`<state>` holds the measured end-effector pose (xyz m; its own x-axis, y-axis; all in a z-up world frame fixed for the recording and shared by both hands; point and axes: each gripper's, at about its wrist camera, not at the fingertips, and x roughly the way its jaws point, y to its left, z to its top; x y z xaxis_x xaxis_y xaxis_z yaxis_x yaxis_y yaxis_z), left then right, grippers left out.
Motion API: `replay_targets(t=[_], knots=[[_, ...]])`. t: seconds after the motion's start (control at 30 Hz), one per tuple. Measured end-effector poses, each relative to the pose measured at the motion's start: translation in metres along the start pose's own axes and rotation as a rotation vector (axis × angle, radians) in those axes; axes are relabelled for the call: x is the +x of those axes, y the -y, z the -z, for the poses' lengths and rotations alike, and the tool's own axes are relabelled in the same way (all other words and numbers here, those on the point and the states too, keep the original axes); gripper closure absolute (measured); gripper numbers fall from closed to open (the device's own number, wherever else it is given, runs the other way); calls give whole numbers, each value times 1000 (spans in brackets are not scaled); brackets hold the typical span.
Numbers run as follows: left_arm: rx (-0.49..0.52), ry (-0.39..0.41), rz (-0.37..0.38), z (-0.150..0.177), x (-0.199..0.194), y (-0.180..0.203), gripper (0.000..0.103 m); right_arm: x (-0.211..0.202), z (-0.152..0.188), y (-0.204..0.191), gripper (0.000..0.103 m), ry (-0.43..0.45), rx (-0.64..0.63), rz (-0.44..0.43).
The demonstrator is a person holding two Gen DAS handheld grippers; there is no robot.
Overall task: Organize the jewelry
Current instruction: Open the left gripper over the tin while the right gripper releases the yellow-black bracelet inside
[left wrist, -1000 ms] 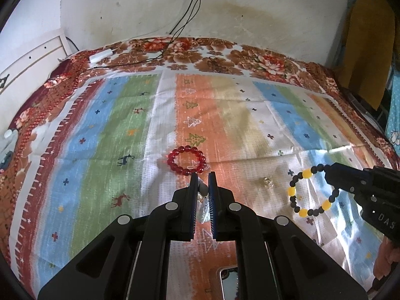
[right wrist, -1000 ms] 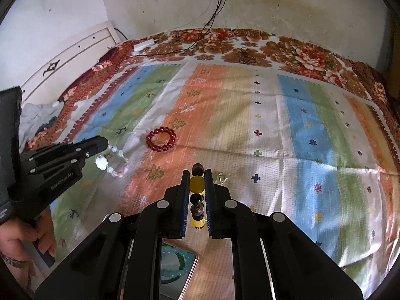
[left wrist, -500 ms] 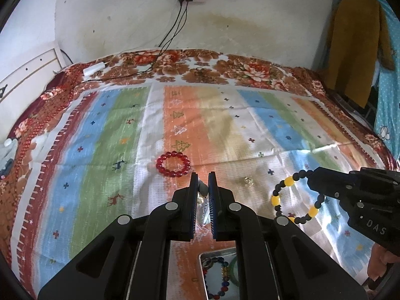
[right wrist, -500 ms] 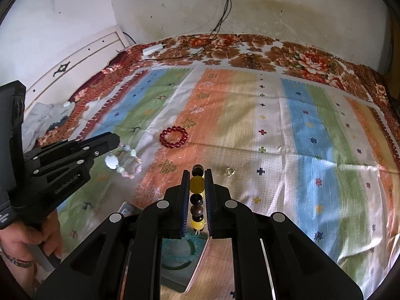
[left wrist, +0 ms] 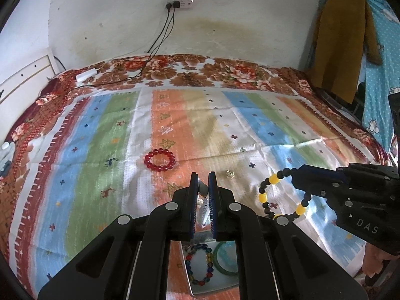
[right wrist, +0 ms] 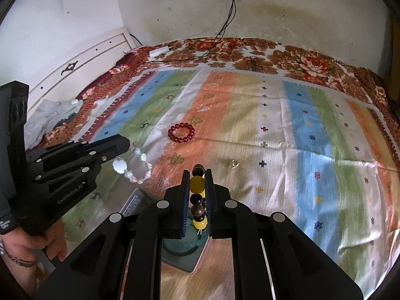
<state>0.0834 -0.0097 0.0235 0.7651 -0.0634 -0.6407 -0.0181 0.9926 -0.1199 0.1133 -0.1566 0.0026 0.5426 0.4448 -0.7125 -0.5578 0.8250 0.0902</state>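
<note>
My left gripper [left wrist: 202,177] is shut on a pale white-and-pink bead bracelet [right wrist: 132,167] and holds it above the striped bedspread. My right gripper [right wrist: 198,172] is shut on a black-and-yellow bead bracelet [left wrist: 275,195], also in the air. Both hang over a metal tray [left wrist: 197,287] near me that holds a multicoloured bead bracelet [left wrist: 200,263] and a green bangle [left wrist: 226,257]. A red bead bracelet [left wrist: 160,160] and a small ring [left wrist: 229,173] lie on the bedspread beyond the grippers.
Black cables [left wrist: 160,37] run from a wall socket down to a white adapter [left wrist: 86,75] at the bed's far edge. A brown garment [left wrist: 342,50] hangs at the right. A white headboard [right wrist: 82,65] and crumpled cloth [right wrist: 52,115] are at the left.
Both grippers have pulled back toward me and risen with their bracelets. The tray with its bracelet and bangle has come into view below them.
</note>
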Motion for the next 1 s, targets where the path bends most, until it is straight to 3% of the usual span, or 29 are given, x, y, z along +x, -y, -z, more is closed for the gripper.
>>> replay_targets(t=[0.77,0.8,0.87,1.0], knots=[[26,-62,-12,32,-5,14,95,-8,21,-24,91,-36,-69,-57],[28,-64,-18,32,-4,14,93,-7,21,-24,91,-44,-72,-63],[20,-59,-32,32,-4,11,73,-4,22,-24,90,-54,-72,-61],[4,-54,-53,30,-2,4,69,-1,21,-16,80,-61,-41,-39]])
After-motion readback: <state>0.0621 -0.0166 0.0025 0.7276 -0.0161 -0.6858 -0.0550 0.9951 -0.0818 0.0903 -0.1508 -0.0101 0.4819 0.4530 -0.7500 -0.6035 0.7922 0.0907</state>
